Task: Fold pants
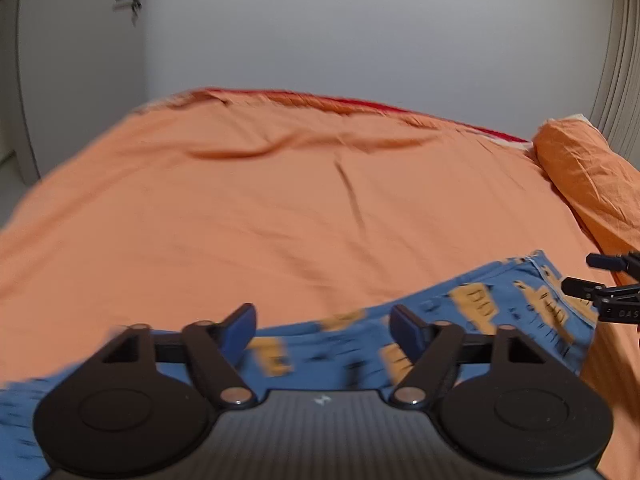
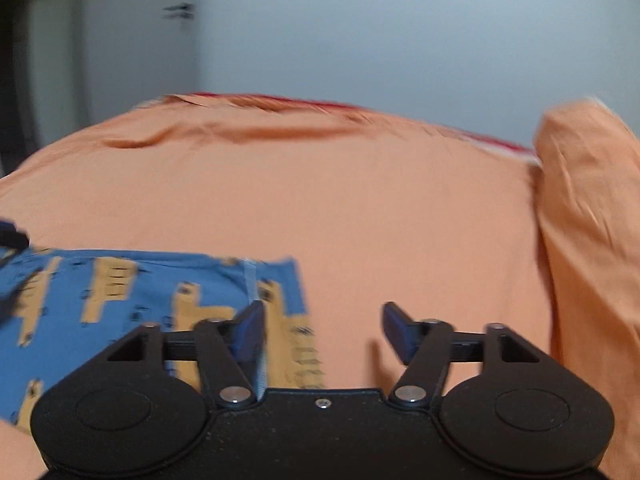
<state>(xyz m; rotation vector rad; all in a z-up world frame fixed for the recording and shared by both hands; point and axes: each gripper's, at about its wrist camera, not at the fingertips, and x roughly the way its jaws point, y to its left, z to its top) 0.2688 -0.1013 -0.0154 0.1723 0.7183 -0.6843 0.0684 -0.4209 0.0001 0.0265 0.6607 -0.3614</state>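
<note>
The pants (image 1: 472, 316), blue with an orange print, lie flat on the bed (image 1: 280, 208), spread wide across its near part. In the left wrist view they run under and ahead of the left gripper (image 1: 323, 334), reaching off to its right, where their far edge ends just by the right gripper (image 1: 576, 276). In the right wrist view that edge, with a pale seam, lies under the right gripper's (image 2: 324, 330) left finger; bare sheet is ahead and to its right.

Both grippers stand with jaws spread wide and nothing clamped; cloth lies below them but the pads press on none.

The next hold looks due. It would go best with each gripper taking one end of the same edge, pinching all layers, then lifting evenly so the fold line stays straight.

Ahead of both grippers the sheet is broad and open, good room to carry a fold forward. To the right a pillow (image 2: 592, 216) stands near the right gripper and limits any swing that way.
</note>
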